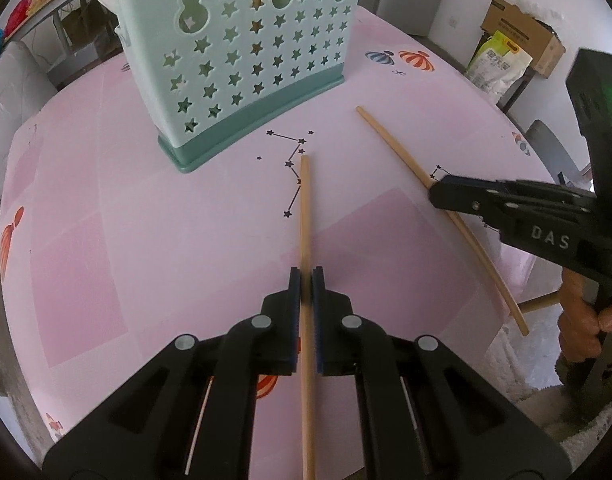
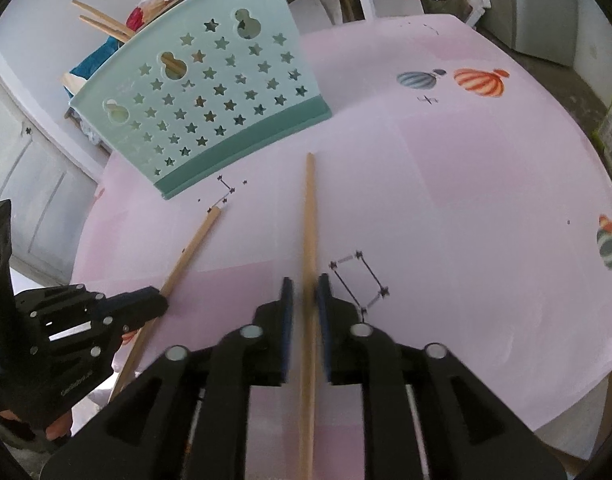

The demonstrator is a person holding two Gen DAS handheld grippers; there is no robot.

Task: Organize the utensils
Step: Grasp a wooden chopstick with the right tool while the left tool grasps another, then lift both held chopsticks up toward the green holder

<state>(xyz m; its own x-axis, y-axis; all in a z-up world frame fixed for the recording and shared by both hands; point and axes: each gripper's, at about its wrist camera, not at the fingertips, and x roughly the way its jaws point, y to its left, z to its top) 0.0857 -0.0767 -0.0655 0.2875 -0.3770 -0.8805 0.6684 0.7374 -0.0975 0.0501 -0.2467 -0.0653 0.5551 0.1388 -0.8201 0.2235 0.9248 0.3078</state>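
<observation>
Meanwhile, left gripper clamped on chopstick; right gripper loosely astride second chopstick, pads apart. Both sticks on pink table, near green holder.

Counts: 2 grippers, left and right. 1 mint holder with star cutouts and 3 gourd-shaped holes on the facing side. 4 chopsticks: 1 between the left fingers, 1 between the right fingers, 2 sticking out of the holder top. 1 pink table. Balloon prints on the cloth: 2 side by side, more at the edges, partly cut off.
</observation>
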